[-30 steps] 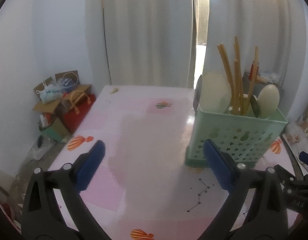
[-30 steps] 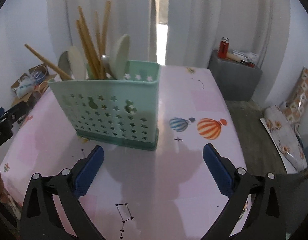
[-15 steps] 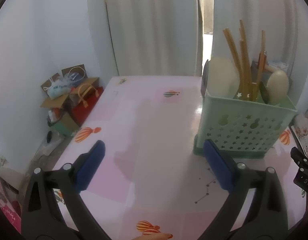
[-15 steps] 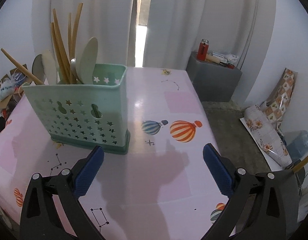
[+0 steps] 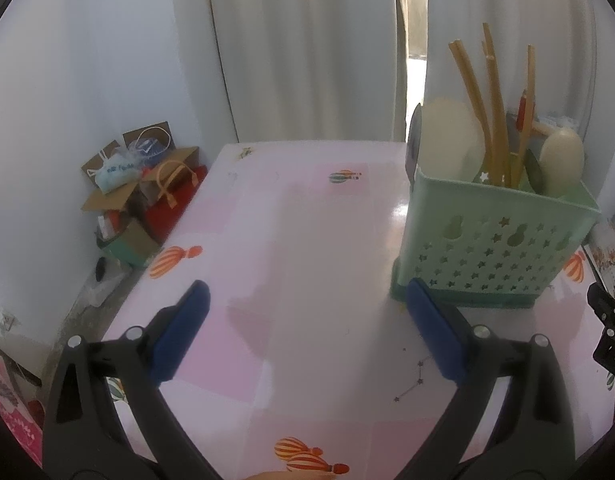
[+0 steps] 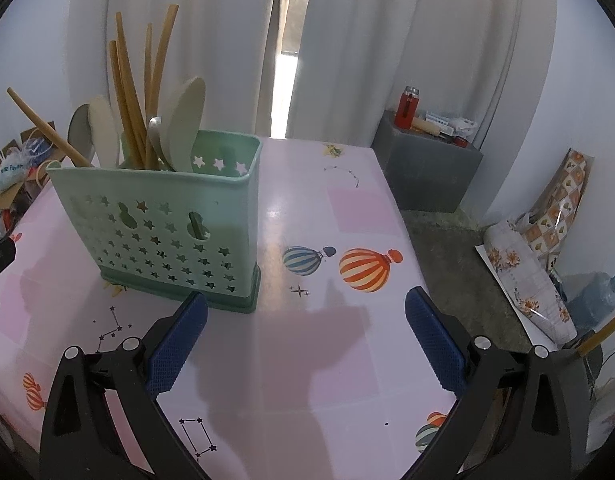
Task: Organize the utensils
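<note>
A mint-green utensil holder [image 5: 495, 240] [image 6: 163, 232] with star cut-outs stands on the pink table. Wooden chopsticks [image 5: 495, 108] [image 6: 127, 92], pale spoons [image 5: 447, 140] [image 6: 183, 124] and a metal spoon stick up out of it. My left gripper [image 5: 307, 300] is open and empty above the table, with the holder just beyond its right finger. My right gripper [image 6: 305, 312] is open and empty too, with the holder just beyond its left finger.
The pink tablecloth [image 5: 291, 240] [image 6: 307, 340] carries balloon prints. Boxes and bags [image 5: 135, 184] lie on the floor at the left. A grey cabinet [image 6: 427, 168] with a red bottle stands beyond the table's right side. White curtains hang behind.
Both grippers have drawn back from the holder and risen a little, still open. The holder and its utensils have stayed where they were.
</note>
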The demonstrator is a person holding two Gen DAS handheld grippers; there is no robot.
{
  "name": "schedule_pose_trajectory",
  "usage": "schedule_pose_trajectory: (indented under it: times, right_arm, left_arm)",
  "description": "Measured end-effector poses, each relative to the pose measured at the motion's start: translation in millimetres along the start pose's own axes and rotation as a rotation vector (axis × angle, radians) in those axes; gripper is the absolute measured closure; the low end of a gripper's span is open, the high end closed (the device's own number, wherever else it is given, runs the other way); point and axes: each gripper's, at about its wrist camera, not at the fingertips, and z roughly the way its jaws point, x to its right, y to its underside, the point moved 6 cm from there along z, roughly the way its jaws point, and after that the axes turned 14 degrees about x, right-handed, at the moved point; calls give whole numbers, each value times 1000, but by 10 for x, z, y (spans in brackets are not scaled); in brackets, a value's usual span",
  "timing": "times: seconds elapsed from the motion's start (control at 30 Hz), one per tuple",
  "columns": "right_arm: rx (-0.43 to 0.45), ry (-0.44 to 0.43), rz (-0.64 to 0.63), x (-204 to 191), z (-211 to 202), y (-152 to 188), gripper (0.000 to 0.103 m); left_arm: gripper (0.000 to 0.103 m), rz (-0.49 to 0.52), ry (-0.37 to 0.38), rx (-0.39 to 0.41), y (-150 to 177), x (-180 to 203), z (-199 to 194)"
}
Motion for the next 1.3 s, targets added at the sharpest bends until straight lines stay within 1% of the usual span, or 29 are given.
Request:
schedule_pose_trajectory:
  times: [0.53,1.3]
  right_arm:
    - [3,4,-17,-21,-9,-13,7]
    - [3,-1,-16,-34,-5,-22,7]
  left_arm:
    - [9,12,12,-37,88,3,46]
    - [9,18,17,-41,94,10,40]
